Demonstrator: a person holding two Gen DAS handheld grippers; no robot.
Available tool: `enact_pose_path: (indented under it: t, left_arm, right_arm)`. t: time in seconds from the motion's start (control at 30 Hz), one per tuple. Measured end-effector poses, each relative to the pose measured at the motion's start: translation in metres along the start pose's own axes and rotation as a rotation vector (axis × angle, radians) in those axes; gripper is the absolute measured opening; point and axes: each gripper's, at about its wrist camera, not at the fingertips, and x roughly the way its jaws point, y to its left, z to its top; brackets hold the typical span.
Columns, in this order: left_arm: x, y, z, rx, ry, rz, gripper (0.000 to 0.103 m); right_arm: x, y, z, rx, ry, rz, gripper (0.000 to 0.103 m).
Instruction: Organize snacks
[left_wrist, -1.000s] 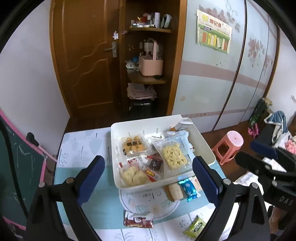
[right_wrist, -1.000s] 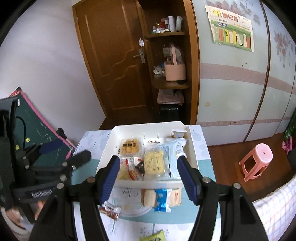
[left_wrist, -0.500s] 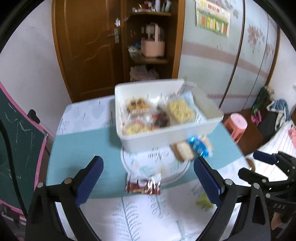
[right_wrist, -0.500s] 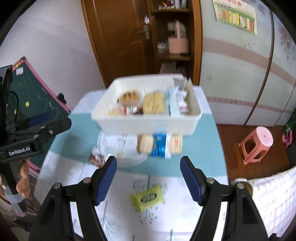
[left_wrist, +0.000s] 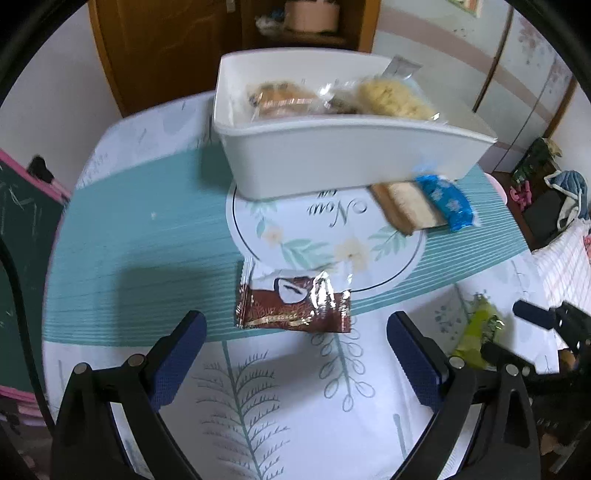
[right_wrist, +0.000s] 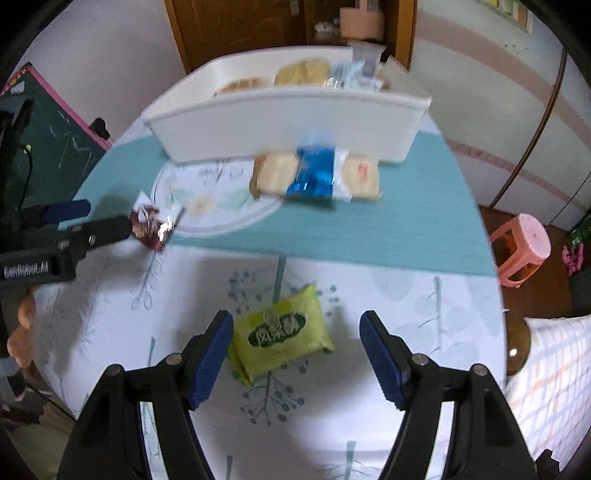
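Lying flat on the cloth-covered table (left_wrist: 122, 236), just ahead of the wide-open left gripper (left_wrist: 293, 341): brown foil packet (left_wrist: 291, 301) with a white cup picture, crinkled and shiny, nothing pinched between the blue pads. Sitting partly between the spread fingers of the right gripper (right_wrist: 296, 345), also wide and gripping nothing: yellow-green packet (right_wrist: 280, 332), puffy, with a dark green oval label in characters too blurred for reading; whether the near pad is touching it cannot be told. Standing further back: white tub (left_wrist: 347, 155), holding clear-wrapped biscuits and cakes. Resting just in front of the tub: blue-wrapped snack (right_wrist: 314, 173) over pale biscuit packs (right_wrist: 273, 175). Covering the table: white cloth with teal leaf sprigs, a teal striped band and a round floral print with script lettering, seemingly "New". Showing behind: brown wooden door (left_wrist: 159, 44), pink basket (right_wrist: 360, 20) on a shelf, pink stool (right_wrist: 522, 247) on the floor, green chalkboard (right_wrist: 48, 147) with a pink frame at the left. Reading partly on the left gripper's body in the right view: "GenRobot.AI", blurred.
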Motion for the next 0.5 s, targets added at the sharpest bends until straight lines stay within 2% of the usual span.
enact_pose_path:
  t: [0.13, 0.3, 0.5]
  left_arm:
    - [0.018, 0.005, 0.003, -0.032, 0.043, -0.014, 0.098]
    - [0.037, 0.008, 0.004, -0.050, 0.079, -0.006, 0.098]
    - [0.048, 0.011, 0.009, -0.045, 0.080, 0.028, 0.098]
  right_arm:
    - [0.015, 0.003, -0.006, -0.020, 0.026, 0.013, 0.071]
    - [0.017, 0.005, -0.005, -0.044, 0.010, 0.018, 0.073]
    - [0.019, 0.013, -0.009, -0.104, -0.013, -0.006, 0.076]
